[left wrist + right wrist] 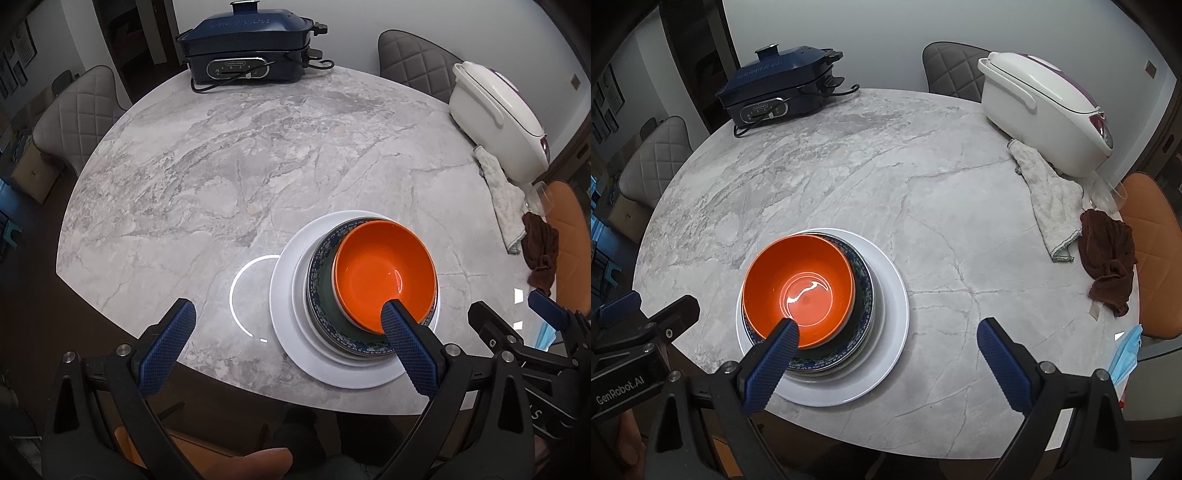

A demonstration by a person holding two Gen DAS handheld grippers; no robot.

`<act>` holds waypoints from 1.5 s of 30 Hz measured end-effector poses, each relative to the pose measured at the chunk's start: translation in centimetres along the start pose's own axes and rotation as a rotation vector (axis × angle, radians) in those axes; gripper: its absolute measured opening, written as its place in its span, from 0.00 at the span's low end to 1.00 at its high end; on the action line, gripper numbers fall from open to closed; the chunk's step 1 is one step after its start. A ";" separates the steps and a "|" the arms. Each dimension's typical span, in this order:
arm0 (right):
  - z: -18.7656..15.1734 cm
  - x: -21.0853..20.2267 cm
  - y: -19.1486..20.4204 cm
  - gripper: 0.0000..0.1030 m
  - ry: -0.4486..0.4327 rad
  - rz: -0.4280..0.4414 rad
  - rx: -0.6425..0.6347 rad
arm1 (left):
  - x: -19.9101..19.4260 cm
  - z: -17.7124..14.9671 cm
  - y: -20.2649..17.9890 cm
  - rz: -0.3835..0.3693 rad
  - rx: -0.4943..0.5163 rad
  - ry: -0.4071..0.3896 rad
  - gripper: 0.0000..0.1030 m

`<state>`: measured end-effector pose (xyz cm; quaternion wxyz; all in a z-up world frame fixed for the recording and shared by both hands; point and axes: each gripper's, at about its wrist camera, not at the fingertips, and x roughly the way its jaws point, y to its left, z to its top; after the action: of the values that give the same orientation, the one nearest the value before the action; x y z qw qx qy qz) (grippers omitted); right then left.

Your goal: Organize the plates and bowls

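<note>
- Orange bowl [384,273] sits on top of a stack near the table's front edge: a blue patterned bowl [319,295] beneath it, then a white plate [288,332].
- Left gripper [282,341] hovers above the marble table [221,166], jaws spread wide, grasping nothing.
- Right gripper [886,343] hovers just beside the stack, likewise spread and empty.
- Both point forward and downward.

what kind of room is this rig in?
Most likely a home dining area. A round marble-look table ringed by quilted chairs carries countertop appliances: a navy electric multi-cooker and a white lidded cooker, plus stacked dishes topped by an orange bowl.
</note>
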<state>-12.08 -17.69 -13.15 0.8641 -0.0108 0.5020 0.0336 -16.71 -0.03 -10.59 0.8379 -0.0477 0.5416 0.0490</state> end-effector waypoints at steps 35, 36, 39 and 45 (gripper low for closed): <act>0.4 0.3 0.7 0.96 0.005 0.002 -0.010 | 0.1 0.4 0.4 0.010 -0.013 0.001 0.98; 0.4 0.3 0.7 0.96 0.005 0.002 -0.010 | 0.1 0.5 0.5 0.010 -0.013 0.001 0.98; 0.4 0.3 0.6 0.96 0.005 0.003 -0.010 | 0.1 0.4 0.5 0.010 -0.013 0.002 0.98; 0.5 0.4 0.7 0.96 0.007 0.003 -0.012 | 0.1 0.4 0.4 0.011 -0.021 0.006 0.98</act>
<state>-11.55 -16.96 -13.23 0.8621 -0.0155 0.5050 0.0382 -16.40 0.43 -10.53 0.8355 -0.0536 0.5437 0.0590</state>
